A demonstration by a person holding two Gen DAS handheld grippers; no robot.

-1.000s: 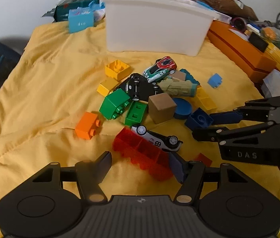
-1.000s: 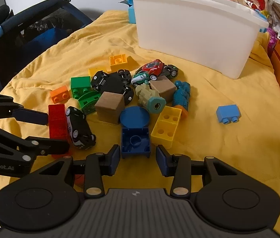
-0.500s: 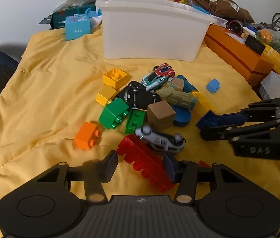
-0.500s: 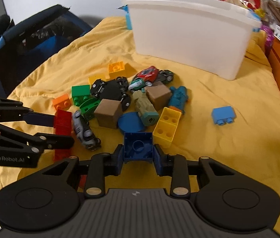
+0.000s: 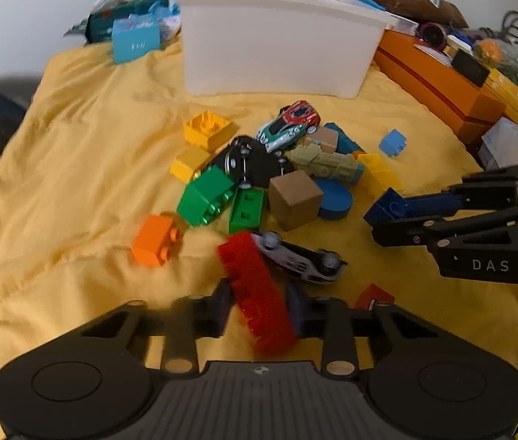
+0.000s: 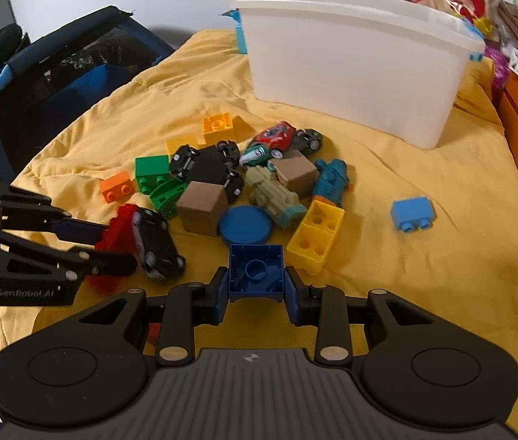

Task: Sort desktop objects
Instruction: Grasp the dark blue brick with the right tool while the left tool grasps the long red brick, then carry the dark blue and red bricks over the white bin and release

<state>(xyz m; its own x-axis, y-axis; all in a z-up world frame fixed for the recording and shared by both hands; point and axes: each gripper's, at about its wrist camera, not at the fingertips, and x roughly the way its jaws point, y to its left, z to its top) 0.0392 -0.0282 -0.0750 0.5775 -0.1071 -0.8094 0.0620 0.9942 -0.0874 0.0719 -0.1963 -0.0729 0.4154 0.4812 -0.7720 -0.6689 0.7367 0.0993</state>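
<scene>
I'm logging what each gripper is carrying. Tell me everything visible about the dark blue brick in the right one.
The dark blue brick is a square, glossy plastic building block. Its hollow underside faces the right wrist camera, showing thin walls and one round tube in the middle. The right hand-held gripper is shut on it, one finger pressed on each side wall. It looks lifted off the yellow blanket, touching nothing else. The left wrist view shows only one corner.

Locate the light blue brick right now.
In the right wrist view the light blue brick lies alone on the yellow blanket, right of the toy pile, beyond the yellow brick.
</scene>
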